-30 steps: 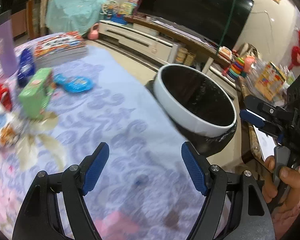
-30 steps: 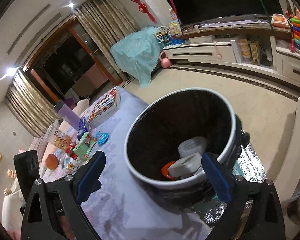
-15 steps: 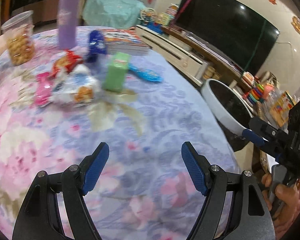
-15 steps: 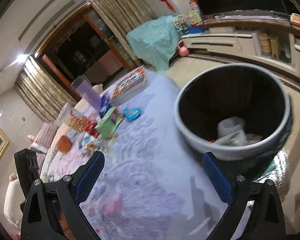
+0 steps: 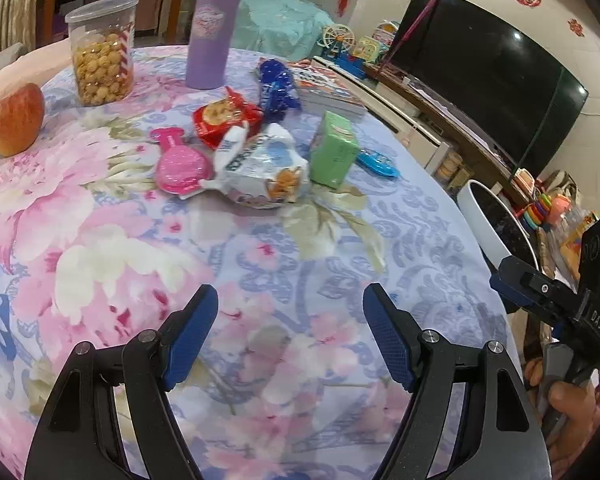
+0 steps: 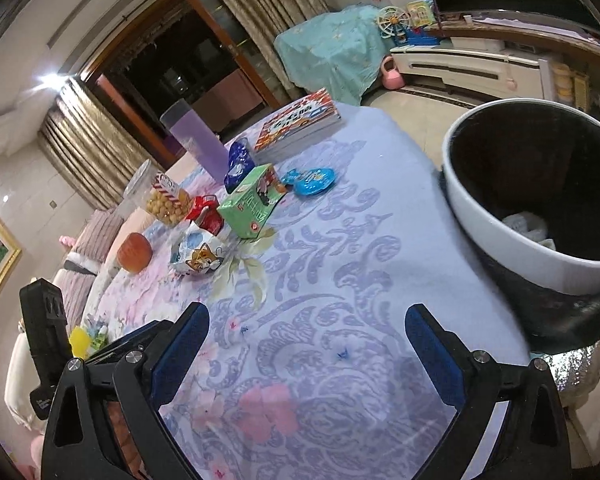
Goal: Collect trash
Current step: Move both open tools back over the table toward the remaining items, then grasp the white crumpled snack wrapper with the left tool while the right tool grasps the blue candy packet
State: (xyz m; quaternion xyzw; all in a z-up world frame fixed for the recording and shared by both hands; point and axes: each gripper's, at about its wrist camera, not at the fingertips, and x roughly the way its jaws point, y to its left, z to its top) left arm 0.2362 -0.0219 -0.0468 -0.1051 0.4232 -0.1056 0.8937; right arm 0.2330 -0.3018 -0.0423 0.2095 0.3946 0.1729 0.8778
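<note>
The table, under a flowered cloth, fills most of both views. The bin stands off its edge at about two o'clock in the right wrist view. A few pale crumpled pieces already lie at the bottom of it, so by my reading the task is part done.

What is left sits in a cluster at about twelve o'clock from the left claw. The white snack bag with a cartoon cat is nearest. The green carton stands just beside it at three o'clock. The pink wrapper touches the bag at nine o'clock. The red packet and the blue bag lie behind, and a blue lid lies past the carton.

The book, the purple flask, the snack jar and the apple look like things to keep, though that is my judgement.

The left claw hangs over bare cloth with its jaws spread wide and nothing between them. The right claw does the same, wide apart and empty.

Writing is scarce. The white bag carries dark lettering, too creased to read. The book cover and the carton have print too small to make out. The right claw's body shows "DAS".
</note>
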